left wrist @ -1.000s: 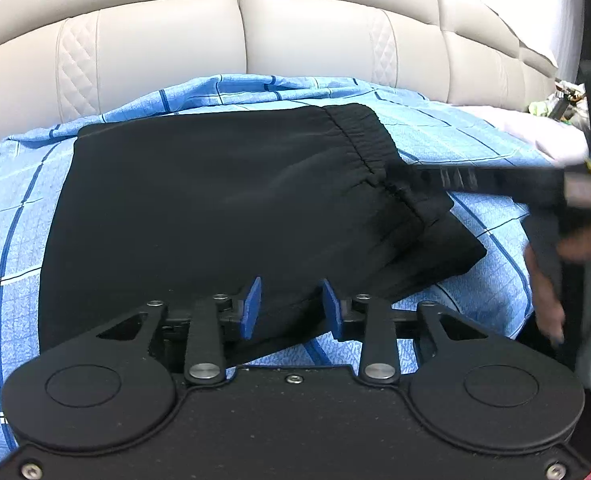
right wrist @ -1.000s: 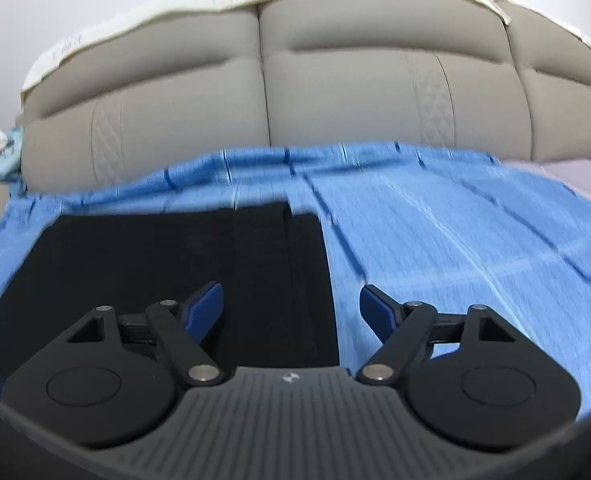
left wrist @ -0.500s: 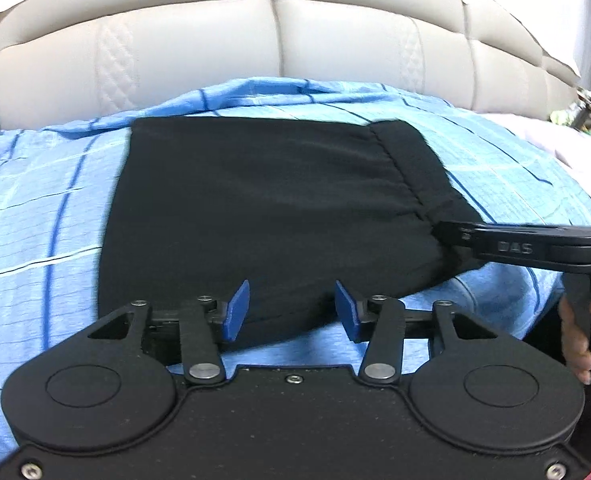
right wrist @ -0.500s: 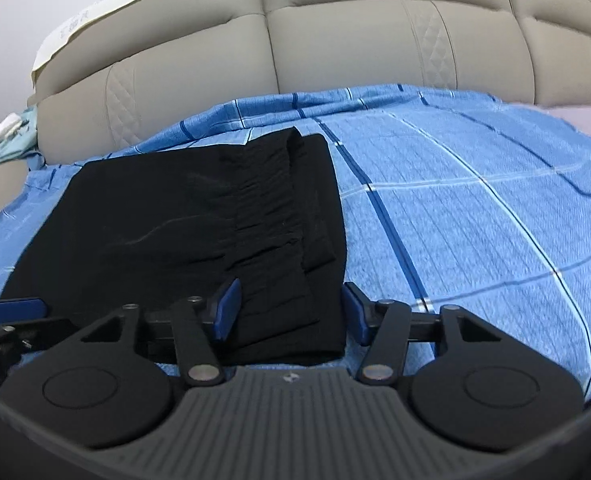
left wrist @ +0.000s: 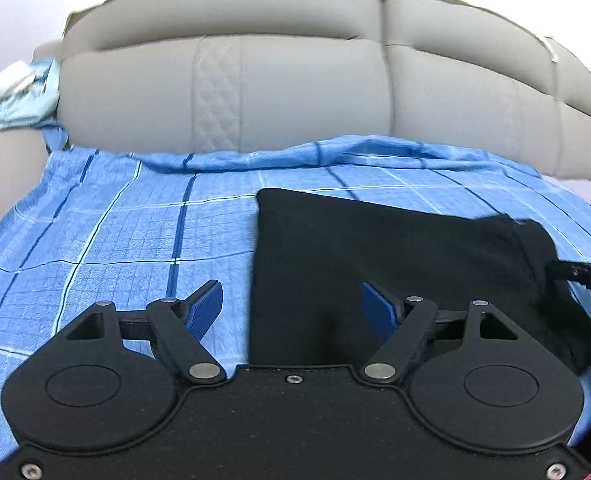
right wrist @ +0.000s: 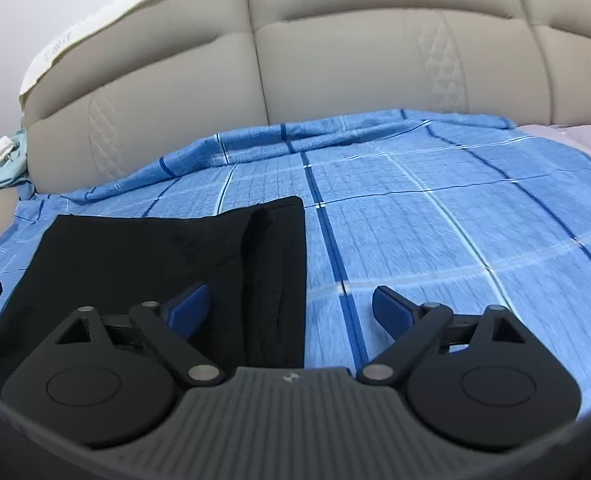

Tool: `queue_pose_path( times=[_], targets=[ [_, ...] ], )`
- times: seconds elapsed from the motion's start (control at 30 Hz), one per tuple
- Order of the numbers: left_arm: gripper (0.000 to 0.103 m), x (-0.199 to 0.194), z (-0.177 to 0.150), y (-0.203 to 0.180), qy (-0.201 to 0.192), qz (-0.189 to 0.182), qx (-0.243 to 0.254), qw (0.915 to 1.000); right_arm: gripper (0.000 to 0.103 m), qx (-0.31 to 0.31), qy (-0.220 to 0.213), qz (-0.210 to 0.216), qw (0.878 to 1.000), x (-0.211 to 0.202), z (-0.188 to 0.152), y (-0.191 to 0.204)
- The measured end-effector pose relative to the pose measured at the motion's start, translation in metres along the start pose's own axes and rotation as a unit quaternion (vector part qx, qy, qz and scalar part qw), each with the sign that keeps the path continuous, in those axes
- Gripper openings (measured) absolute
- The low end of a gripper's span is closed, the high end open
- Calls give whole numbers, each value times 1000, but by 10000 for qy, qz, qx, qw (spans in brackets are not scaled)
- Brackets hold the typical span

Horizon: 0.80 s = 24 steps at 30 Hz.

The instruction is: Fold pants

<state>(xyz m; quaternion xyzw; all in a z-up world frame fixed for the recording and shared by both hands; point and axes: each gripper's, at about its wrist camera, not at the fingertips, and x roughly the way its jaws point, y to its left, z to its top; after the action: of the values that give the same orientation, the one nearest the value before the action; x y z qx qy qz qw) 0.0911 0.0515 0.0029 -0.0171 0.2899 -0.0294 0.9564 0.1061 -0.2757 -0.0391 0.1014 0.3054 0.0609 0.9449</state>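
Pants (left wrist: 375, 256) were seen folded on the bedsheet (left wrist: 115, 240); left gripper (left wrist: 295, 310) and right gripper (right wrist: 289, 308) both spread, nothing gripped; waistband (right wrist: 271, 264) detail shown only rightside.

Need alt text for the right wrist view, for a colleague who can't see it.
The right gripper, jaws open and empty, hovers over folded black pants lying on a blue plaid bedsheet. A beige padded headboard rises behind.
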Motion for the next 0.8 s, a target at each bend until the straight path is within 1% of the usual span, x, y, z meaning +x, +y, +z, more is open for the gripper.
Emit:
queue_pose_path(
  times=[0.17,0.23,0.3,0.43,0.53,0.6,0.67,0.77,0.8],
  targets=[
    [79,38,14,15,134,29,-343,9993,101,-187,167,197,9995,36,11,10],
    [79,54,18,20,218,6,-454,9987,102,-255,132,250,9993,43,14,13],
    [79,67,20,22,313,-27,-515,9982,98,-298,162,442,9984,49,18,15],
    [79,87,22,19,455,-123,-560,9973,85,-366,154,668,9970,55,21,19],
    [80,97,23,19,513,-178,-570,9969,83,-369,146,696,9968,58,22,21],
    [81,103,23,19,557,-213,-608,9964,79,-340,124,714,9968,57,23,20],
    [83,108,24,19,580,-263,-671,9957,71,-283,103,752,9967,57,23,20],
    [85,112,25,19,565,-323,-704,9954,63,-204,86,836,9963,56,23,20],
    [85,113,26,20,570,-349,-713,9952,62,-186,83,856,9961,56,23,19]
  ],
)
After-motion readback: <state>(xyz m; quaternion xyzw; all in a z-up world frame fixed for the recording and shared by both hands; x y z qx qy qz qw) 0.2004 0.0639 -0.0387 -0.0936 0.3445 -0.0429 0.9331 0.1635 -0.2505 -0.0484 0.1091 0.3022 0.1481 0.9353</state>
